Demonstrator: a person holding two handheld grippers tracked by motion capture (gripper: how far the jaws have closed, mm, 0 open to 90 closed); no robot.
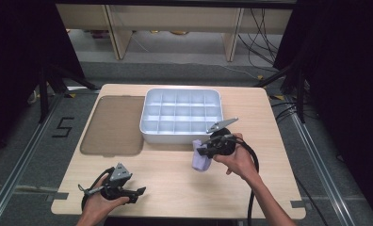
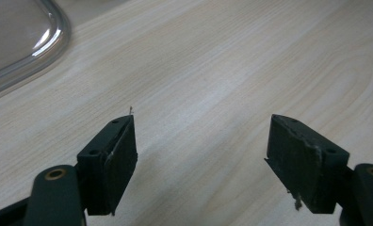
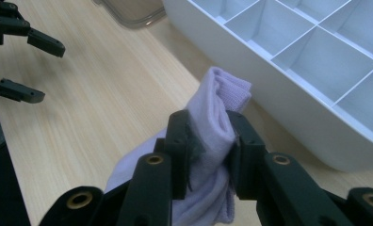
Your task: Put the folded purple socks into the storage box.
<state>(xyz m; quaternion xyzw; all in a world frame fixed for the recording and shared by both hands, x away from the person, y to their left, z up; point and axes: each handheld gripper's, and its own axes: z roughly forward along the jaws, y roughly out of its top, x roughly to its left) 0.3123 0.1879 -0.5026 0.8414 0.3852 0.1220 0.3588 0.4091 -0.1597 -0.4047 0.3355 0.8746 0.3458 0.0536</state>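
While the left hand-held gripper (image 1: 138, 192) rests wide open and empty near the tabletop's (image 1: 175, 183) front edge, the right hand-held gripper (image 3: 208, 141) pinches a lilac cloth (image 3: 217, 117) just beside the white tray (image 1: 149, 113).

The folded cloth (image 3: 217, 122) is pale lilac, plain. The divided tray (image 1: 149, 123) is white throughout. The lid (image 1: 114, 125) to its left is translucent smoky brown. The bench (image 1: 175, 183) is light wood with fine grain. Both grippers' jaws are black.
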